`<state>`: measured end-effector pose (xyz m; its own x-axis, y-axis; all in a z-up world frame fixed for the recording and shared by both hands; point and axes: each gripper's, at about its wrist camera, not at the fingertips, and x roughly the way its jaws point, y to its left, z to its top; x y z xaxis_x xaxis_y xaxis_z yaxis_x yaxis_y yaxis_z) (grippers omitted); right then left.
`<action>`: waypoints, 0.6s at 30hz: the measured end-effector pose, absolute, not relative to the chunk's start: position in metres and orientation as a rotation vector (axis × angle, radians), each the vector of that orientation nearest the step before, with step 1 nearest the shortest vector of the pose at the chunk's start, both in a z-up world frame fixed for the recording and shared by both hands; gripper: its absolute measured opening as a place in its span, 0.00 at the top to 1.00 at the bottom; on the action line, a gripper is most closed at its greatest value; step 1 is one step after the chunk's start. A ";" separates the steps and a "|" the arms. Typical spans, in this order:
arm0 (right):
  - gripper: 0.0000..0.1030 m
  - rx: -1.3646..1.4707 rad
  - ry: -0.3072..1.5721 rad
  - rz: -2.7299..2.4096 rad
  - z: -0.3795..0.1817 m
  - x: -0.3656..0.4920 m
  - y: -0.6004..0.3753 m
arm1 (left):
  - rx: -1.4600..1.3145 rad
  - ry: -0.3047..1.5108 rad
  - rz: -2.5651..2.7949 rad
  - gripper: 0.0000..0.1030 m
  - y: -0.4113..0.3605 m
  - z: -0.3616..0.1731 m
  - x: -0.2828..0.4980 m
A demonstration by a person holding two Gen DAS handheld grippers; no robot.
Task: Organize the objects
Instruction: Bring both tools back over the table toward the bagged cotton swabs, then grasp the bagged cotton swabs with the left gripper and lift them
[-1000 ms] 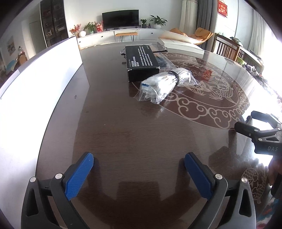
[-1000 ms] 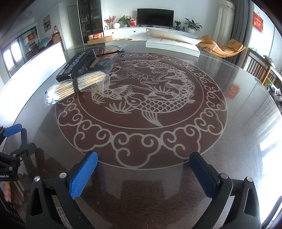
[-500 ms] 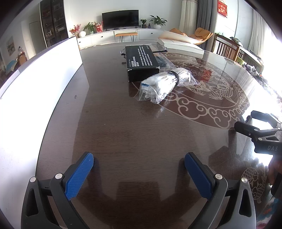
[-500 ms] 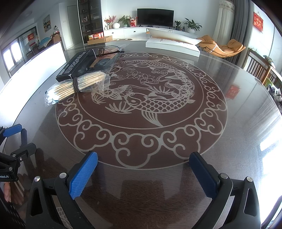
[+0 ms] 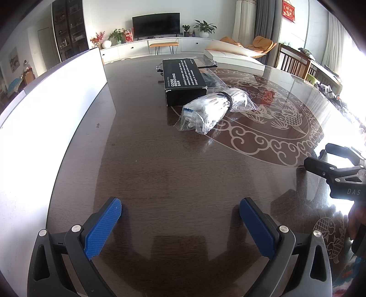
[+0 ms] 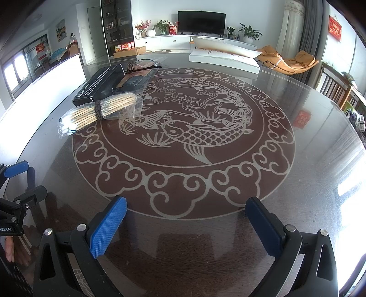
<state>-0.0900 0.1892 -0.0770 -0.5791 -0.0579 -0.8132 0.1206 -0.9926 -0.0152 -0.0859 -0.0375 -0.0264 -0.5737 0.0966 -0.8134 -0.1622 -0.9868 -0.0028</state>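
We hold both the left gripper (image 5: 180, 225) and right gripper (image 6: 186, 225) wide open and empty; the crinkly clear plastic bag of cotton swabs (image 6: 96, 114) lies well ahead, touching the matte black rectangular box (image 5: 183, 80).

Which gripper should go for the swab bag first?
Left, probably. The swab bag lies almost straight ahead of the open left gripper; from the open right gripper it sits far off to the left.

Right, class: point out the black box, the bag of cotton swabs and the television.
black box (image 5: 183, 75): left wrist view, on its printed top face.
bag of cotton swabs (image 6: 96, 114): right wrist view, near the dark band.
television (image 6: 201, 21): right wrist view, screen centre.
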 end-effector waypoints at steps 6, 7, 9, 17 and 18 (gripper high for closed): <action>0.00 1.388 0.105 -2.704 -0.077 -0.090 0.189 | -1.371 0.112 2.657 0.00 -0.038 -0.026 -0.086; 0.00 1.388 0.105 -2.704 -0.077 -0.090 0.189 | -1.375 0.119 2.648 0.00 -0.037 -0.026 -0.086; 0.00 1.388 0.105 -2.704 -0.077 -0.090 0.189 | -1.383 0.131 2.604 0.00 -0.036 -0.024 -0.089; 0.00 1.388 0.105 -2.703 -0.077 -0.090 0.189 | -1.209 0.273 2.604 0.00 -0.008 0.020 -0.132; 0.00 1.388 0.105 -2.703 -0.077 -0.090 0.189 | -1.215 0.309 2.589 0.00 0.000 0.019 -0.143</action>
<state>-0.0898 0.1891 -0.0770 -0.5791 -0.0581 -0.8132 0.1207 -0.9926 -0.0151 -0.1430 0.0004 0.0193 -0.6144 0.1463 -0.7753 -0.3247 -0.9425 0.0794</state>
